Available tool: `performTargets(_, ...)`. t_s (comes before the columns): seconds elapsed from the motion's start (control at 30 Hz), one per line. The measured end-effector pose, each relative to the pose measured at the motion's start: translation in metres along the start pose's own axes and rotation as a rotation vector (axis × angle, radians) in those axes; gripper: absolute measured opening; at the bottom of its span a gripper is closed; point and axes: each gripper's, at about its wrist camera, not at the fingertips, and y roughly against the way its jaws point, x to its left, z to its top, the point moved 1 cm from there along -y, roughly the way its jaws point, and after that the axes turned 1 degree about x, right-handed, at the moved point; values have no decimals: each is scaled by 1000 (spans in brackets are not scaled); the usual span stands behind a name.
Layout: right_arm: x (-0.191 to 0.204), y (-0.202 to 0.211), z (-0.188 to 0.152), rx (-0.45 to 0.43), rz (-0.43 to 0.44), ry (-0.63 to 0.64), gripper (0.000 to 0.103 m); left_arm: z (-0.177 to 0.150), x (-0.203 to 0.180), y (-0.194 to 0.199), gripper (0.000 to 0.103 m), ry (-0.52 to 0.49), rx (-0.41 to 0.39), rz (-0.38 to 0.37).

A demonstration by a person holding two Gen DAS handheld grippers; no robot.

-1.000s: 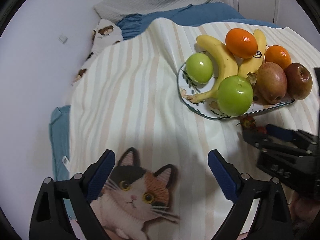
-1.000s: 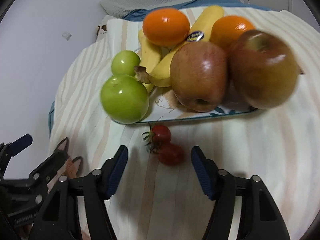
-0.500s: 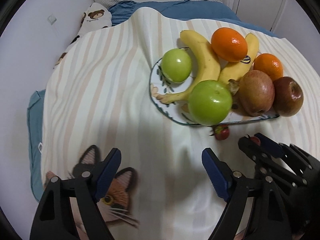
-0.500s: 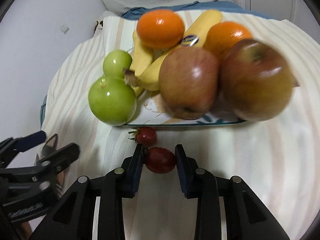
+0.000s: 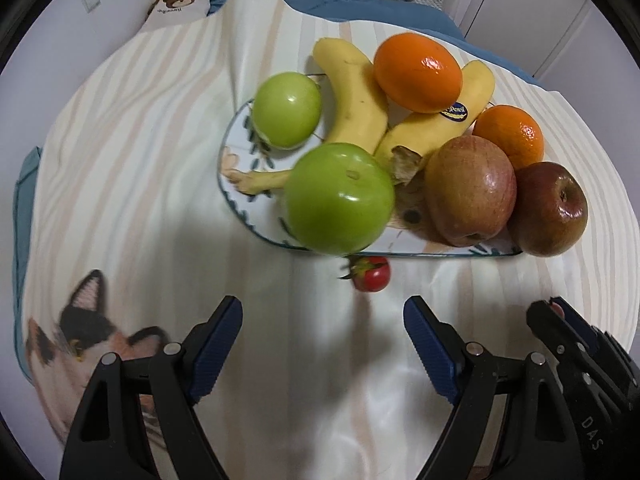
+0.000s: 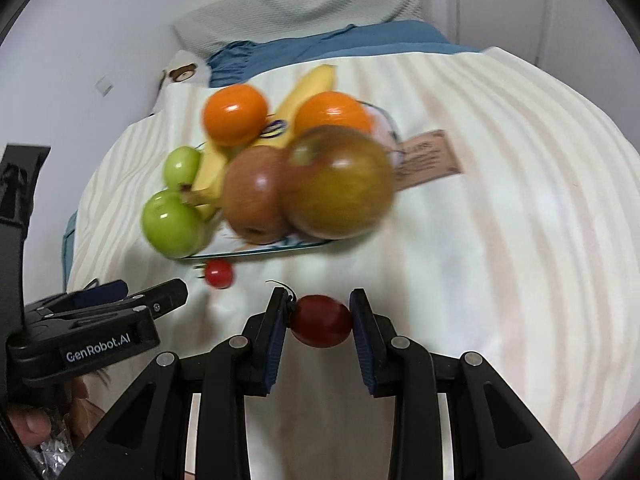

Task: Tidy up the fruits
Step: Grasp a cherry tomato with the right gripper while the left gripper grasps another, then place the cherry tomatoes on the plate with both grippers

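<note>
Right gripper (image 6: 320, 318) pinches dark tomato (image 6: 320, 321), seemingly lifted; left gripper (image 5: 323, 338) agape.

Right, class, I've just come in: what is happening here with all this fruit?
A person is tidying fruit on a bed. The right gripper is shut on a dark cherry tomato. The left gripper hangs open, holding nothing. A second tomato lies on the sheet beside the plate of apples, bananas and oranges.

Four apples (image 5: 339, 199), two oranges (image 5: 418, 74)
</note>
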Motion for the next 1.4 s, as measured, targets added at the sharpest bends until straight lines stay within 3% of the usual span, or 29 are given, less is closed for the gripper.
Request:
performTargets(0.23,-18,1,3,-6,-29,-36,34,5,-11,-24,82,-2,20,-14)
performTargets(0.3,-20,1,5,-9,-32,-41,34,8,-13,-25,82,-11,-25,-12)
performTargets(0.4,-20,2,6,-9,-31,-48,34,14,-19,-27,80,-20,-31,-15)
performTargets(0.47,-20,1,7,-7,-33,-52,34,20,-25,-29,69,-42,-31,-9)
performTargets(0.53,-20,0,8,-4,-35,-56,34,22,-36,-34,39,-77,-16,-10)
performTargets(0.63,-19,3,8,-6,-38,-57,34,24,-43,-38,25,-126,-15,0)
performTargets(0.93,-18,15,9,-15,-15,-57,34,21,-26,-7,24,-113,-42,-58)
performTargets(1.13,-1,31,8,-36,68,-47,34,13,4,33,24,-39,-33,-170)
performTargets(1.27,22,27,12,-40,155,-51,34,32,24,53,24,22,-36,-238)
performTargets(1.4,47,7,17,-39,218,-74,34,68,40,60,24,19,-74,-217)
